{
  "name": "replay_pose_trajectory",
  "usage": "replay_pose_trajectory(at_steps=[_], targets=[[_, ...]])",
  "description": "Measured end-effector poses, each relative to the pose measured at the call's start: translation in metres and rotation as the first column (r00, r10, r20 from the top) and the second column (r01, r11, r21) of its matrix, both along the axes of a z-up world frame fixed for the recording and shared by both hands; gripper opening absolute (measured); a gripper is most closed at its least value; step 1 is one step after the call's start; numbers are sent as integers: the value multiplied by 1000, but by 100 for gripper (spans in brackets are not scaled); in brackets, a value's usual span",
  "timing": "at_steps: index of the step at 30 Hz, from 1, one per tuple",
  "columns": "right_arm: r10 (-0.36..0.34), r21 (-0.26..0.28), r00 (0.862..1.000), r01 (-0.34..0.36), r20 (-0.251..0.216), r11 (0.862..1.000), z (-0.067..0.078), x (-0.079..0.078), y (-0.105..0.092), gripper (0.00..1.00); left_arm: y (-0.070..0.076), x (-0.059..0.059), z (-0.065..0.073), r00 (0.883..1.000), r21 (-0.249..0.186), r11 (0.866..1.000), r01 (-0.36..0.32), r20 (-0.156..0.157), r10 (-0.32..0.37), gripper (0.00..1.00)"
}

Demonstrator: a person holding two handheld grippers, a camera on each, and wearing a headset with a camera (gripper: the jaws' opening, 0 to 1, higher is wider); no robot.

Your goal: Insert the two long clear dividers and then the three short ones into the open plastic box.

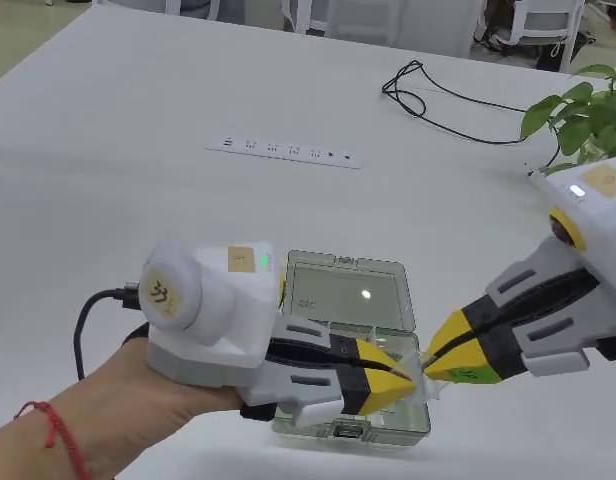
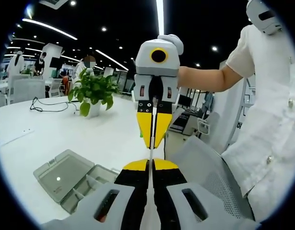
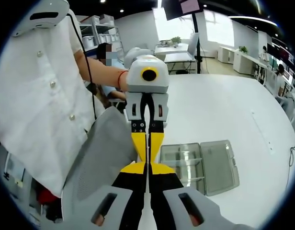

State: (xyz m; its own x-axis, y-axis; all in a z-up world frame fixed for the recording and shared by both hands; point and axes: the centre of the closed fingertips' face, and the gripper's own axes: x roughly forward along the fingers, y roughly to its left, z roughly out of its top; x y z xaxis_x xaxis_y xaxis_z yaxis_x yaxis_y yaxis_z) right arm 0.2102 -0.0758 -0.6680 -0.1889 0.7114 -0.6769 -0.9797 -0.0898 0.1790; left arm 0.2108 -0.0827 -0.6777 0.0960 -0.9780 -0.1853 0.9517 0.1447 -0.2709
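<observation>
An open-plan office: a long white table [image 1: 138, 100] with a power strip [image 1: 283, 152] at twelve o'clock; a potted plant [image 1: 588, 110] at two o'clock; swivel chairs [image 1: 548, 25] beyond; strip lights [image 2: 160, 12] overhead; more desks [image 3: 174, 50] behind.

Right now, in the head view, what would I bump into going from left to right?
Red bracelet → left gripper → clear divider pinched by both grippers → right gripper → green plant.
</observation>
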Motion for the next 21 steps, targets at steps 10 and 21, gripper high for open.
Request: replay_pose_trajectory(at_steps=[10, 21], targets=[[-22, -14, 999, 22, 26, 1000, 1, 5, -3, 3, 11, 6, -5, 999, 20, 999, -49, -6, 50, 2], [-106, -67, 992, 111, 75, 992, -8, 29, -16, 3, 33, 17, -15, 990, 60, 988, -141, -6, 141, 17]])
